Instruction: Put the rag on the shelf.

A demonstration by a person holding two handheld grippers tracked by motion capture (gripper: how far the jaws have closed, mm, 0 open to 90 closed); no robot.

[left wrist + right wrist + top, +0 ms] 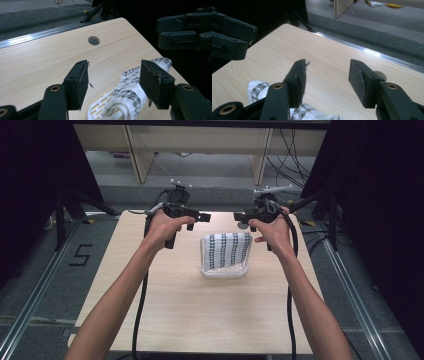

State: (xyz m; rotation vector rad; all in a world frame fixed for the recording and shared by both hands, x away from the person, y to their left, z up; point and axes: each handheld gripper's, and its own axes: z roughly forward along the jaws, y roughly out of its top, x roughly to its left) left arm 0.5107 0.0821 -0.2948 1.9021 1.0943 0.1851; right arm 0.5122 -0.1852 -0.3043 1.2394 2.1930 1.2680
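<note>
A black-and-white patterned cloth (pixel 227 249) lies folded in a small white slotted basket (pixel 223 272) at the middle of the wooden table (pixel 200 320). Both grippers hover just beyond the basket's far side, tips pointing toward each other. My left gripper (pixel 202 216) is open with nothing between its jaws; in the left gripper view (pixel 113 77) the cloth (pixel 130 85) and basket (pixel 98 106) lie below the jaws. My right gripper (pixel 239 216) is also open and empty; in the right gripper view (pixel 328 75) the cloth (pixel 259 90) sits at lower left, under the left jaw.
A round cable hole (pixel 93 40) lies near the table's far corner. Black tripod legs (pixel 75 210) stand at both far corners. Wooden furniture legs (pixel 140 155) and cables (pixel 290 155) are behind the table. Metal rails (pixel 30 305) run along the floor.
</note>
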